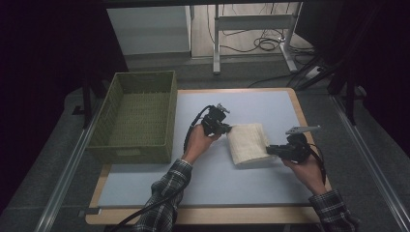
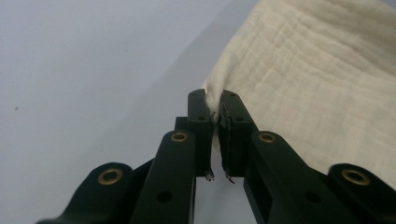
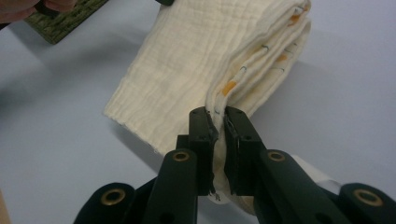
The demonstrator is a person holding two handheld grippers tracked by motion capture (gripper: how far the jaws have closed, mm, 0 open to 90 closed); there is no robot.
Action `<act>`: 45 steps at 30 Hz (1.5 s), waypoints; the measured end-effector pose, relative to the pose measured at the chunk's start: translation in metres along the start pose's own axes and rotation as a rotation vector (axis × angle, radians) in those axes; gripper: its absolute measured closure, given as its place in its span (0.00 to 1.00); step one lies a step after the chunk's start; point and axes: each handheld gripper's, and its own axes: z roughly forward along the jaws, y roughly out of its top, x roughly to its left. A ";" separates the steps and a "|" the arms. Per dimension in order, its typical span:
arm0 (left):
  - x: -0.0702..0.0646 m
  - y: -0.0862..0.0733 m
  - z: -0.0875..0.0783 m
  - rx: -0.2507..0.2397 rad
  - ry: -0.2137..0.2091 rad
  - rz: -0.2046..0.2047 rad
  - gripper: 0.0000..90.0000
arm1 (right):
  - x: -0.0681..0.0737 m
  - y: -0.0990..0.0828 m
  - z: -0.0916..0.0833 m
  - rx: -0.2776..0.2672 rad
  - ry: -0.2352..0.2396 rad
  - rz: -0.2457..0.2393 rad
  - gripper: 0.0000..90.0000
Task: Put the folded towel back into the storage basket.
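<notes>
Folded cream cloth [image 1: 248, 143] is pinched at its left edge by the left gripper [image 1: 227, 128] and at its right by the right gripper [image 1: 270, 150], jaws clamped.

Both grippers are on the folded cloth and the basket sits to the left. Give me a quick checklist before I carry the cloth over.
1. Left gripper pinched on the folded cloth: ok, jaws closed on a corner of the fabric.
2. Right gripper pinched on the cloth: ok, jaws closed on its layered edge.
3. Cloth holding its fold: ok, layers lie stacked in the right gripper view.
4. Cloth clear of the white mat: cannot tell, the far end may be resting on it.
5. Green woven basket ready to receive: ok, its bottom is bare.
6. Path from cloth to basket: ok, nothing lies on the mat between them.
</notes>
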 end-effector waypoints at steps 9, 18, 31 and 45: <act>0.009 0.000 -0.024 0.010 0.024 -0.001 0.94 | 0.012 0.015 0.007 -0.008 0.032 -0.026 0.91; 0.018 -0.003 -0.047 0.037 0.048 -0.003 0.93 | 0.024 0.031 0.016 -0.011 0.054 -0.053 0.91; 0.033 -0.006 -0.082 0.070 0.088 -0.009 0.93 | 0.041 0.059 0.034 -0.013 0.105 -0.079 0.91; 0.056 -0.012 -0.127 0.071 0.144 -0.035 0.93 | 0.058 0.095 0.052 -0.030 0.169 -0.097 0.91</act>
